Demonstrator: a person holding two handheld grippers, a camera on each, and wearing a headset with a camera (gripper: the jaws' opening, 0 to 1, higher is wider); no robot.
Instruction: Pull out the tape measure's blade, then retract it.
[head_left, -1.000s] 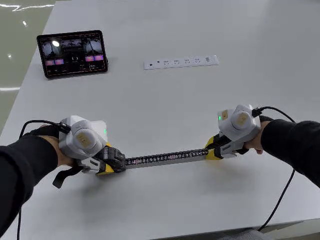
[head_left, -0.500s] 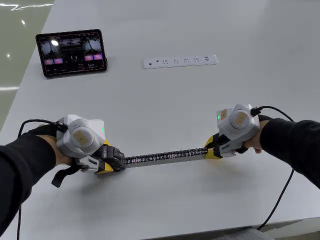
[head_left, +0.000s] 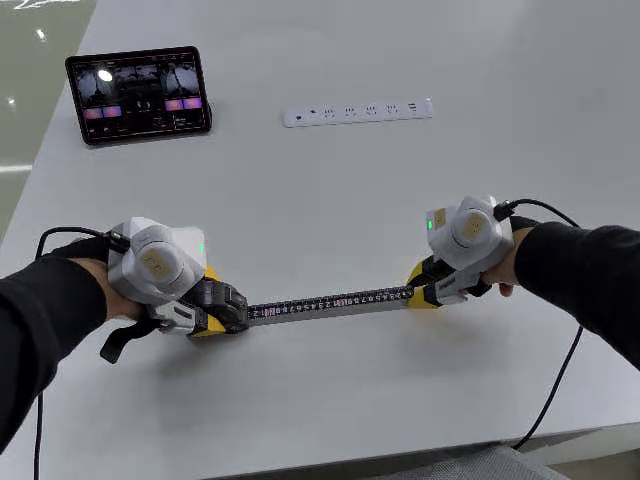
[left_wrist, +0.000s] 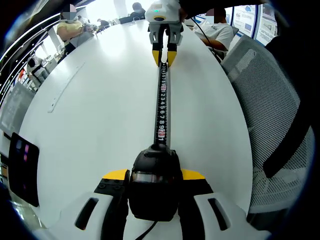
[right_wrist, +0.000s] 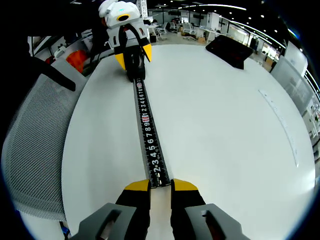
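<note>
White table roomy; left gripper clamps case, right gripper pinches blade (near edge).

The black, rounded plastic tape measure case sits toward 8 o'clock on the white worktop, clamped between the yellow-tipped jaws of the left claw. Its narrow dark metal blade, printed with white numerals and a red mark partway along, is drawn out straight and face up. In the head view it runs low along the worktop from the case toward 3 o'clock, rising slightly. The blade's tip end is pinched between the jaws of the right claw, and the numerals count up from there toward the case.
</note>
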